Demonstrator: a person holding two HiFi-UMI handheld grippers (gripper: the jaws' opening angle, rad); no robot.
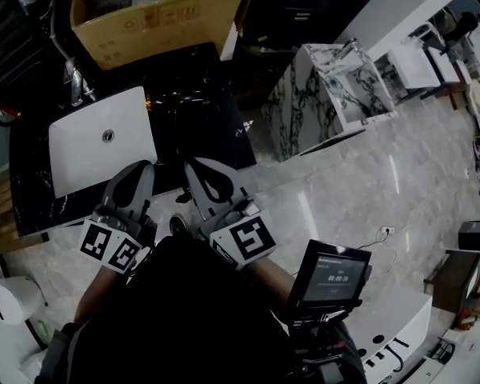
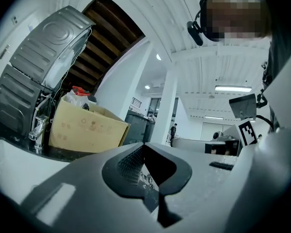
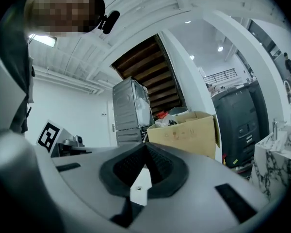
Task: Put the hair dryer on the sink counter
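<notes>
No hair dryer shows in any view. My left gripper (image 1: 146,165) and right gripper (image 1: 191,165) are held side by side close to the person's body, at the near edge of the black sink counter (image 1: 184,102). Both point toward the counter. The white basin (image 1: 80,146) lies just beyond the left gripper. In the left gripper view the left gripper (image 2: 144,145) has its tips together with nothing between them. The right gripper (image 3: 146,143) is likewise shut and empty in its own view.
A faucet (image 1: 74,82) stands behind the basin and a cardboard box (image 1: 156,14) sits at the back of the counter. A marble-patterned cabinet (image 1: 320,94) stands to the right on the pale floor. A small screen (image 1: 334,274) hangs near the person's right side.
</notes>
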